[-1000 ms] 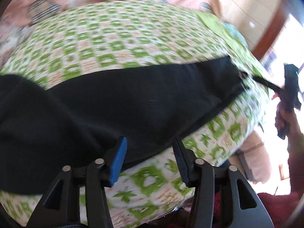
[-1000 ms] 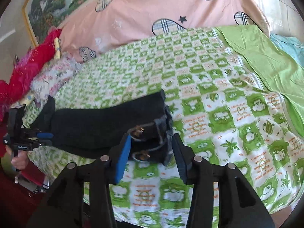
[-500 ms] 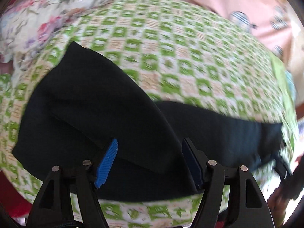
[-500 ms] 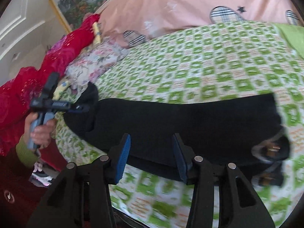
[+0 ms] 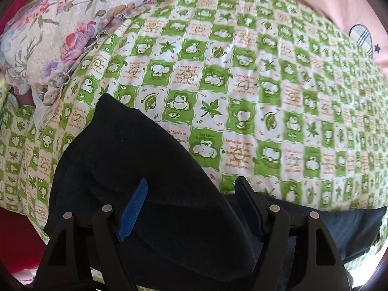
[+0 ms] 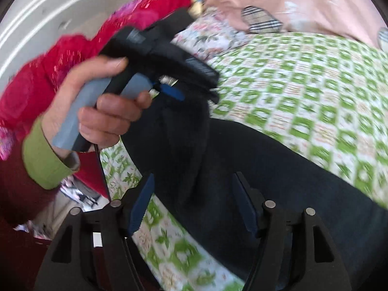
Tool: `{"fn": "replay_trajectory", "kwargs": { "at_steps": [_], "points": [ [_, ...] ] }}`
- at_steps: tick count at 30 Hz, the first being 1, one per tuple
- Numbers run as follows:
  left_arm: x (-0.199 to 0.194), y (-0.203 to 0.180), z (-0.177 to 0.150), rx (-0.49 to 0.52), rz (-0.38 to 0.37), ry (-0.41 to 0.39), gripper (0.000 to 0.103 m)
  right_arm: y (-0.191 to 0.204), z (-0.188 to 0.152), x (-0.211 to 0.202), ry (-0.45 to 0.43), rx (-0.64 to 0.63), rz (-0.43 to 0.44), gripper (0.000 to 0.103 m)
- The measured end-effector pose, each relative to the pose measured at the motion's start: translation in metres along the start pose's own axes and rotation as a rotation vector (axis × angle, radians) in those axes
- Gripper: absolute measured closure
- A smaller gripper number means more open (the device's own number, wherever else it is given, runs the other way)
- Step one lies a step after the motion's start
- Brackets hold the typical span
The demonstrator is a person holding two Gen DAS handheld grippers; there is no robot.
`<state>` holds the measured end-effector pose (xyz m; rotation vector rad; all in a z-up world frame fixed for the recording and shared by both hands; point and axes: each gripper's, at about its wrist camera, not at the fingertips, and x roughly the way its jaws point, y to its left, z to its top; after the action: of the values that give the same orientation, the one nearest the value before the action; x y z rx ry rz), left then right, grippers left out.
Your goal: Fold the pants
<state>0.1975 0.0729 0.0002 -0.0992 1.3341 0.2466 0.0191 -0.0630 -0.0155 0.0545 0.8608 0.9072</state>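
Note:
Dark, nearly black pants [image 5: 155,169] lie along the near edge of a bed covered by a green and white patterned sheet [image 5: 266,97]. At the leg end one layer is folded back over the other. My left gripper [image 5: 191,208] points down over that end. Its jaws are opening, with cloth lying between the pads but not pinched. In the right wrist view a hand holds the left gripper [image 6: 196,97] just above the bunched leg end [image 6: 184,131]. My right gripper [image 6: 194,203] hovers close by over the pants [image 6: 278,181], jaws opening, pads clear of the cloth.
A floral quilt [image 5: 48,36] is heaped at the sheet's left end, and a pink cover [image 5: 339,4] with plaid hearts lies beyond. Red bedding [image 6: 60,68] piles up behind the hand. The bed's edge [image 6: 150,230] runs just under my right gripper.
Both grippers have swung toward the leg end. The right one left the waistband and travelled along the pants to beside the left one. Both pairs of jaws stand wider.

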Motion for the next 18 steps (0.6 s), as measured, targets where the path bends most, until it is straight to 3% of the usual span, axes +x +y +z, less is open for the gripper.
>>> {"fn": "replay_trajectory", "kwargs": {
  "at_steps": [2,4,5,6,7,8,10,18],
  "points": [
    [0.006,0.001,0.001,-0.002,0.021,0.007,0.031,0.001,0.002,0.018,0.039,-0.002,-0.013,0.036],
    [0.008,0.004,-0.001,0.0,0.021,0.001,0.047,0.0,0.001,0.029,0.062,-0.006,-0.026,0.037],
    [0.009,0.006,-0.003,0.0,0.013,-0.002,0.064,-0.001,0.002,0.033,0.068,-0.005,-0.032,0.041],
    [0.012,0.005,-0.002,0.001,0.004,-0.002,0.08,-0.002,0.001,0.037,0.078,0.001,-0.03,0.054],
    [0.012,0.008,-0.005,-0.002,-0.009,-0.004,0.084,-0.004,0.001,0.039,0.084,0.008,-0.023,0.068],
    [0.011,0.012,-0.009,-0.008,-0.025,-0.014,0.088,-0.005,0.001,0.038,0.085,0.01,-0.02,0.073],
    [0.003,0.022,-0.018,-0.028,-0.064,-0.057,0.092,-0.003,0.002,0.037,0.084,-0.006,-0.011,0.092],
    [-0.047,0.092,-0.079,-0.187,-0.281,-0.271,0.094,0.027,0.014,0.018,0.034,-0.134,-0.002,0.096]
  ]
}}
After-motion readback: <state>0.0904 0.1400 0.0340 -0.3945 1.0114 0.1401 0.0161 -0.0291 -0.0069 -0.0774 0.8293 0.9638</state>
